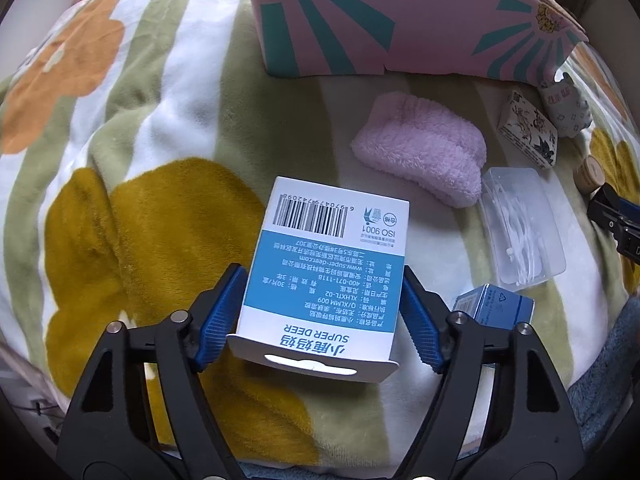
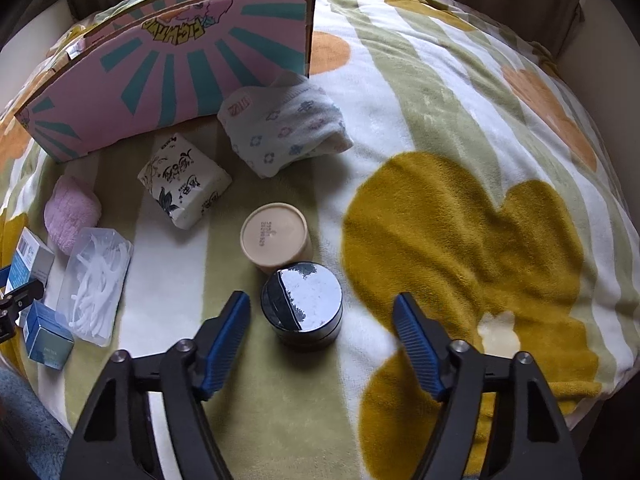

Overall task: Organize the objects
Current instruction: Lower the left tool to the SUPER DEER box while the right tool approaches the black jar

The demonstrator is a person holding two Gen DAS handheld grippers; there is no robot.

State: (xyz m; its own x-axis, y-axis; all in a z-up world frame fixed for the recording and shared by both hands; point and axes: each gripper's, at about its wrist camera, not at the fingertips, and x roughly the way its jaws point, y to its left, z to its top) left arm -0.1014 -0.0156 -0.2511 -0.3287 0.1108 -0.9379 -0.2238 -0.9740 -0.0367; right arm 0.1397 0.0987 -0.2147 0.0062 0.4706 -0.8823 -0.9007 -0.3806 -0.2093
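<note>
My left gripper is shut on a blue and white Super Deer box, held above the flowered blanket. My right gripper is open, its jaws either side of a shiny round tin but not touching it. A beige round tub lies just beyond the tin. The pink and teal cardboard box stands open at the back; it also shows in the right wrist view.
On the blanket lie a pink fluffy cloth, a clear plastic case of white picks, a printed tissue pack, a flowered cloth roll and a small blue box. The blanket spreads right.
</note>
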